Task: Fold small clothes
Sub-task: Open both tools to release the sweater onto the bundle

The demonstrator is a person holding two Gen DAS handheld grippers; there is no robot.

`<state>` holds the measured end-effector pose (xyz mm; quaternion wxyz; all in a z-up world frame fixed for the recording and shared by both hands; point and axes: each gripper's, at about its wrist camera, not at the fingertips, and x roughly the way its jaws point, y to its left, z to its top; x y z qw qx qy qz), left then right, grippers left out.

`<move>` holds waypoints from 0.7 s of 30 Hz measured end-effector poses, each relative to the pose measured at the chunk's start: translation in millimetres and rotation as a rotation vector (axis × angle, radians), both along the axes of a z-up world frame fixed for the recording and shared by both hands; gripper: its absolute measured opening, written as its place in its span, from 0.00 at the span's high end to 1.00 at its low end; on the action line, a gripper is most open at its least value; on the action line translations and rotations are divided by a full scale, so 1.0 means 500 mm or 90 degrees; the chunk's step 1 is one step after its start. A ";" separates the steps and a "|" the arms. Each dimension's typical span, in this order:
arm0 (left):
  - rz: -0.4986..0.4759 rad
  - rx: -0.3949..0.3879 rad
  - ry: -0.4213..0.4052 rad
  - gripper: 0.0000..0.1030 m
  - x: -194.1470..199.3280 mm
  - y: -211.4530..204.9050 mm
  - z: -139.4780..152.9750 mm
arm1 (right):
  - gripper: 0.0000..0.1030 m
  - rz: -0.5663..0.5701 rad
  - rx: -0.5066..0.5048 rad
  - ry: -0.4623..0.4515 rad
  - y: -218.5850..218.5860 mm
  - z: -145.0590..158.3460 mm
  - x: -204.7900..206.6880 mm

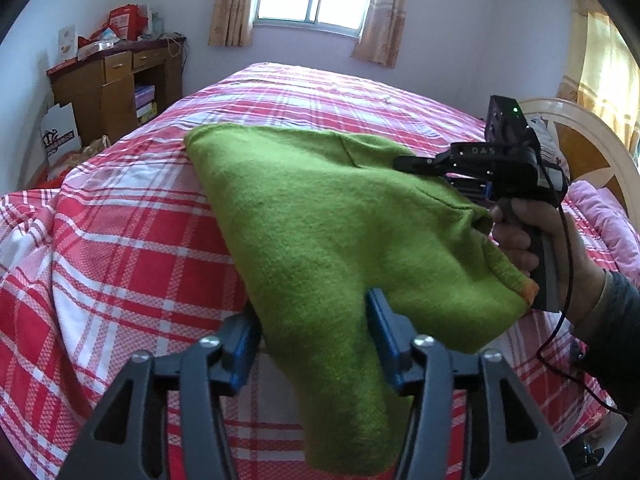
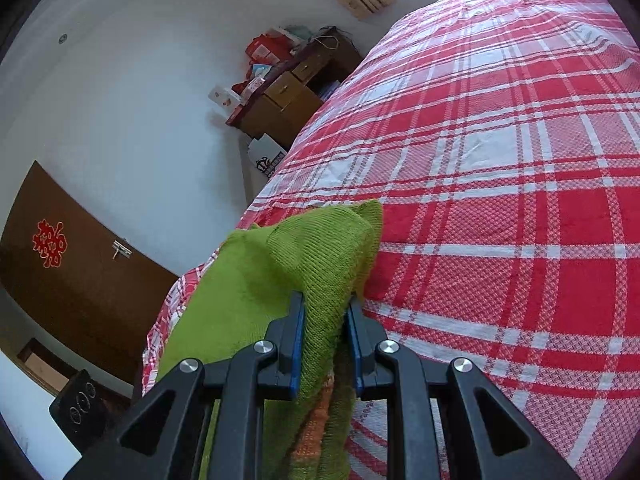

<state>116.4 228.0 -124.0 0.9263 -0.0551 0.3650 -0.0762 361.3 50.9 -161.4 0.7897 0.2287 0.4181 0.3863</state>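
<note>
A green sweater lies partly lifted over the red plaid bedspread. The left gripper has its jaws clamped on the garment's near edge. The right gripper likewise pinches a bunched fold with an orange hem. A wooden desk stands against the far wall, well apart from the bed.
</note>
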 end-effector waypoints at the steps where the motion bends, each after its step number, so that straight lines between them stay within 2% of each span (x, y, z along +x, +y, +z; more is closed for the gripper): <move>1: 0.004 0.003 -0.001 0.38 0.000 0.001 0.000 | 0.81 -0.001 -0.002 0.002 0.000 -0.002 0.000; 8: 0.007 0.007 0.003 0.34 -0.011 0.010 0.008 | 0.80 -0.009 -0.019 0.007 -0.002 -0.010 0.000; 11: 0.025 0.021 -0.041 0.35 -0.027 0.016 0.049 | 0.79 -0.014 -0.024 0.003 -0.001 -0.010 -0.002; 13: 0.042 0.014 -0.065 0.28 -0.028 0.028 0.075 | 0.73 -0.018 -0.026 -0.002 -0.004 -0.006 -0.006; 15: 0.068 0.013 -0.089 0.16 -0.018 0.046 0.097 | 0.65 -0.036 -0.046 -0.027 -0.009 0.011 -0.021; 17: 0.084 0.027 -0.090 0.16 0.008 0.056 0.104 | 0.65 -0.067 -0.064 -0.071 -0.021 0.040 -0.049; 19: 0.090 0.038 -0.075 0.16 0.032 0.057 0.092 | 0.63 -0.071 -0.044 -0.114 -0.032 0.081 -0.088; 21: 0.099 0.061 -0.041 0.16 0.057 0.053 0.067 | 0.50 -0.048 -0.030 -0.154 -0.027 0.116 -0.132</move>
